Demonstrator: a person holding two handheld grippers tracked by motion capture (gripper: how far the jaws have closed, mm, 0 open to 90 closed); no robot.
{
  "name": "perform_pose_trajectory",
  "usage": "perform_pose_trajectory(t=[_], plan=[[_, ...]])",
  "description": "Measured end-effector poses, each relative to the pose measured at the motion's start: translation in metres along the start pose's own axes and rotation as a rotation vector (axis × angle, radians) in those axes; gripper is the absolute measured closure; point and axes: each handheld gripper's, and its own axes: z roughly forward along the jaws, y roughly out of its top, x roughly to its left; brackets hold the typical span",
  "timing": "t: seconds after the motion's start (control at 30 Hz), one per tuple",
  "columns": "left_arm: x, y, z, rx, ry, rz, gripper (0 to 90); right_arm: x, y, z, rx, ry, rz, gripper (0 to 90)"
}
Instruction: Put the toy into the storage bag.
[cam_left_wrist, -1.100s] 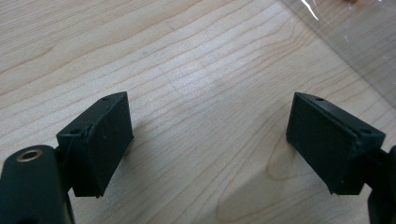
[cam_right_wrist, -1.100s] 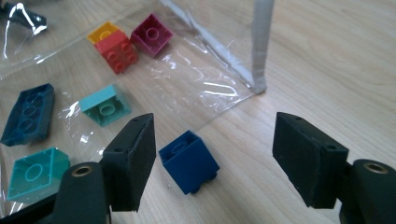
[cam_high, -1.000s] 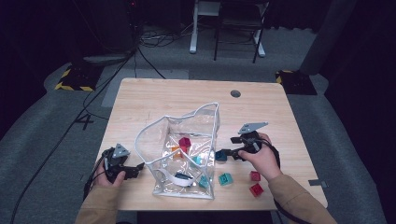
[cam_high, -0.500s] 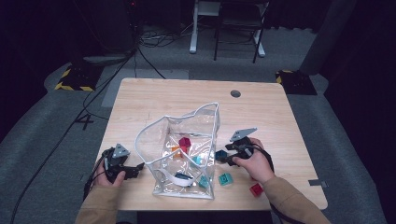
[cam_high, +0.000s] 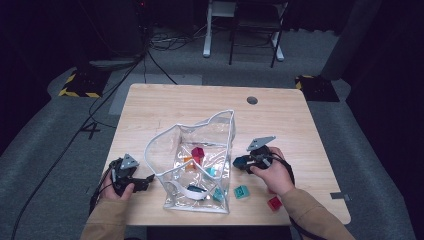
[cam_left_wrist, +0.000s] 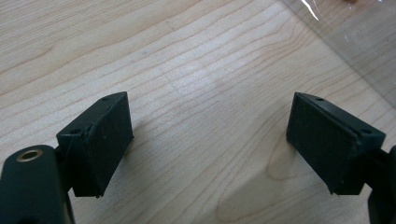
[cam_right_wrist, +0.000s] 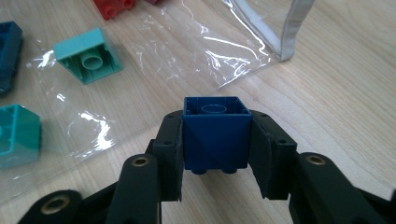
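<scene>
Right hand-held gripper (cam_high: 238, 162) has slid in toward the clear zip pouch (cam_high: 192, 165) since a second ago, jaws just closing onto a blue building brick (cam_right_wrist: 215, 133).

Brick sits pinched by its flat sides just off the pouch's edge; looks light, hard, a bit slick. Left hand-held gripper (cam_left_wrist: 210, 140) hangs spread over bare bench (cam_high: 175, 102). Wood-grain top, dark room, cables on the floor.

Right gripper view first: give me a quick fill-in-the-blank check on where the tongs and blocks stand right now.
1. The right tongs are shut on a ____ block.
2. The left tongs stand ____ over bare wood.
3. The clear bag lies ____ the two hands.
4. On the table beside the bag sit a teal block and a ____ one.

Missing words: blue; open; between; red
</scene>
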Motion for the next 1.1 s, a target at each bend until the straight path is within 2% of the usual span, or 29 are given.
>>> perform_pose_trajectory(t=[0.23, 0.5, 0.93, 1.1], plan=[[0.000, 0.000, 0.000, 0.000, 0.000, 0.000, 14.8, 0.001, 0.008, -0.016, -0.043, -0.001, -0.003, 58.9], [0.000, 0.000, 0.000, 0.000, 0.000, 0.000, 14.8, 0.006, 0.023, -0.044, -0.113, 0.000, 0.007, 58.9], [0.000, 0.000, 0.000, 0.001, -0.002, 0.001, 14.9, 0.010, 0.037, -0.076, -0.178, -0.008, 0.019, 59.0], [0.000, 0.000, 0.000, -0.001, -0.001, -0.001, 14.8, 0.014, 0.047, -0.094, -0.215, -0.016, 0.008, 59.0]])
